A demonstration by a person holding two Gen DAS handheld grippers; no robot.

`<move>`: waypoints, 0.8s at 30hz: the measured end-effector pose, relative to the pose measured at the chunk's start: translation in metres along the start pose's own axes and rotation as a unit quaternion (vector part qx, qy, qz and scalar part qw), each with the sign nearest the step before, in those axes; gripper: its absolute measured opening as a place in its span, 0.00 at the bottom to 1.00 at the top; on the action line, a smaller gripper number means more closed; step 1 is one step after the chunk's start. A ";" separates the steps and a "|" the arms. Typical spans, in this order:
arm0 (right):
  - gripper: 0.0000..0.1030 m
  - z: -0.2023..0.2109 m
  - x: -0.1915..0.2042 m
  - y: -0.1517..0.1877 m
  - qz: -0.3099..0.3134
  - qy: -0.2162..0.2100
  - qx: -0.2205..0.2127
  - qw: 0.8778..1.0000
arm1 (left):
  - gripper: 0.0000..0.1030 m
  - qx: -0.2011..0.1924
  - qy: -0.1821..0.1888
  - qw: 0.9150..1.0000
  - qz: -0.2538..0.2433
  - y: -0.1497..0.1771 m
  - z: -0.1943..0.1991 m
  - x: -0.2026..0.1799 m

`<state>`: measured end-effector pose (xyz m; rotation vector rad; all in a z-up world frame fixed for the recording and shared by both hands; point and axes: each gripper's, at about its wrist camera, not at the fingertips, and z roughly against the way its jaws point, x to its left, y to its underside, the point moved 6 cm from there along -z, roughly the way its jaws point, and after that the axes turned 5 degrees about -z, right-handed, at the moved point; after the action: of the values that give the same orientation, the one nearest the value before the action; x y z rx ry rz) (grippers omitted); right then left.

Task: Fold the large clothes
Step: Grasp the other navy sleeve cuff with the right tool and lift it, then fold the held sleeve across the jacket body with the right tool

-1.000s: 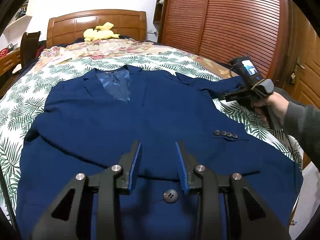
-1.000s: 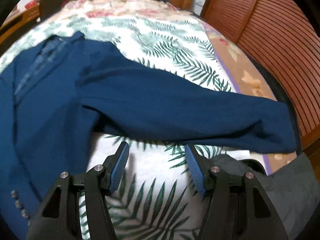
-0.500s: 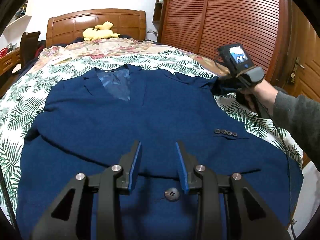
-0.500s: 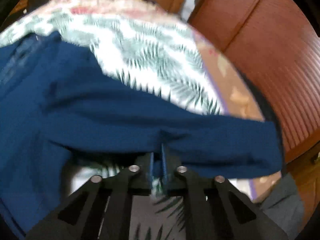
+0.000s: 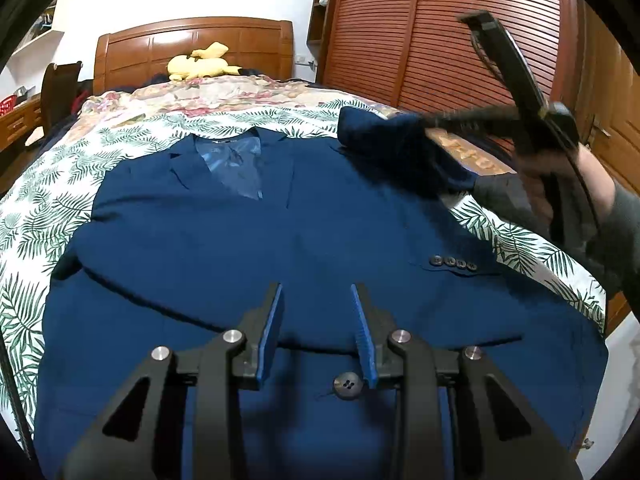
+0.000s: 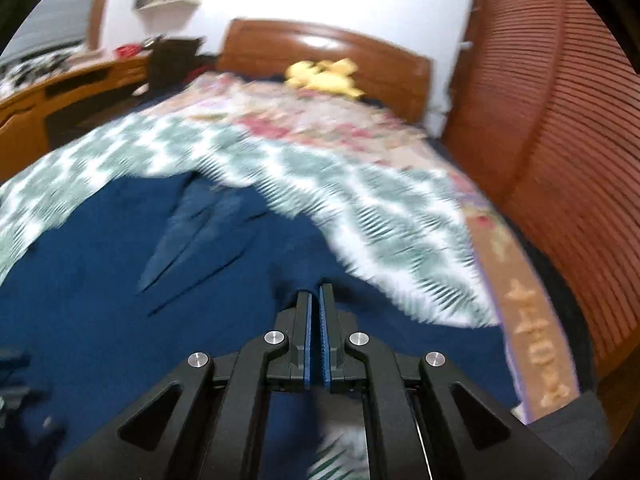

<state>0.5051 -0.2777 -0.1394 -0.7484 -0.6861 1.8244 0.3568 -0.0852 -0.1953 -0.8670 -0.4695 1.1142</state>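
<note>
A navy blazer (image 5: 320,240) lies face up on the leaf-print bed cover (image 5: 40,216), collar toward the headboard. My left gripper (image 5: 316,300) hovers over its lower front, open, with nothing between the fingers; a dark button (image 5: 347,386) lies just under the right finger. A sleeve cuff with several small buttons (image 5: 454,262) rests across the front. My right gripper (image 6: 316,292) is shut on the far sleeve (image 5: 392,140), which hangs lifted above the jacket's right shoulder. In the left wrist view that gripper is a blur in a person's hand (image 5: 580,176).
A yellow plush toy (image 5: 200,66) sits by the wooden headboard (image 5: 192,40). Louvred wardrobe doors (image 5: 420,40) stand close along the bed's right side. A wooden desk (image 6: 60,92) and a dark chair (image 5: 60,88) are to the left.
The right gripper went from open above the sleeve to shut on it, then lifted the sleeve up and in over the jacket. The left gripper stayed put.
</note>
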 end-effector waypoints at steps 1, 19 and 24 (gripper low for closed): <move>0.01 -0.002 0.004 0.005 0.003 -0.003 0.010 1.000 | 0.32 0.000 0.000 1.000 0.000 0.000 0.001 0.000; 0.63 0.037 -0.040 0.016 -0.071 0.009 -0.005 0.997 | 0.32 -0.007 -0.004 1.000 0.000 -0.003 0.005 0.002; 0.64 0.019 -0.062 0.020 -0.084 0.037 0.010 0.996 | 0.32 -0.005 -0.004 1.000 -0.001 -0.003 0.005 0.002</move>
<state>0.4984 -0.3445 -0.1304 -0.7188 -0.6608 1.6417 0.3554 -0.0818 -0.1905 -0.8715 -0.4827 1.1147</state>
